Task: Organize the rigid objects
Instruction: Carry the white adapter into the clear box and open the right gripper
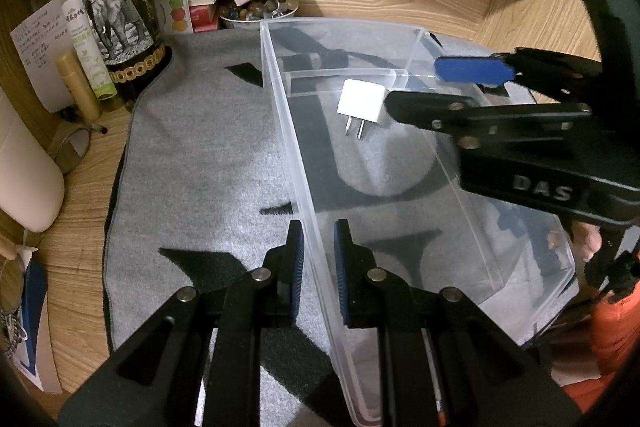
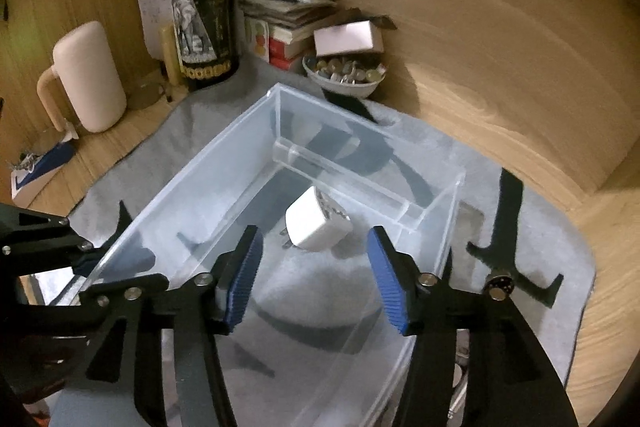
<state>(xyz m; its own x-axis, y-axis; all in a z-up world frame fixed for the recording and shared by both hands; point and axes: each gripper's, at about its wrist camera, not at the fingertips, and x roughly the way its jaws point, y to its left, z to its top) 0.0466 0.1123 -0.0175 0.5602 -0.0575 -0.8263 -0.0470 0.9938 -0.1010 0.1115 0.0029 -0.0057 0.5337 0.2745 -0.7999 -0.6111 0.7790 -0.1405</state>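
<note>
In the left wrist view, the left hand-held gripper (image 1: 319,259) is clamped on the near side wall of the clear plastic bin (image 1: 280,99), one pad outside and one inside, which I judge is meant to keep the light bin steady on the grey mat (image 1: 192,155) covering the surface. One white plug adapter (image 1: 362,101) is inside the bin's large compartment, prongs toward the camera, just this side of the single inner divider (image 1: 344,71); the right hand-held gripper (image 1: 436,87) reaches in from the right beside it. In the right wrist view, the right hand-held gripper (image 2: 316,269) has its jaws spread apart and empty, with the adapter (image 2: 318,229) lying free just beyond the pads, apparently dropped where it belongs. One dark bottle (image 2: 204,23) and one bowl (image 2: 344,75) stand behind the bin (image 2: 168,183).
</note>
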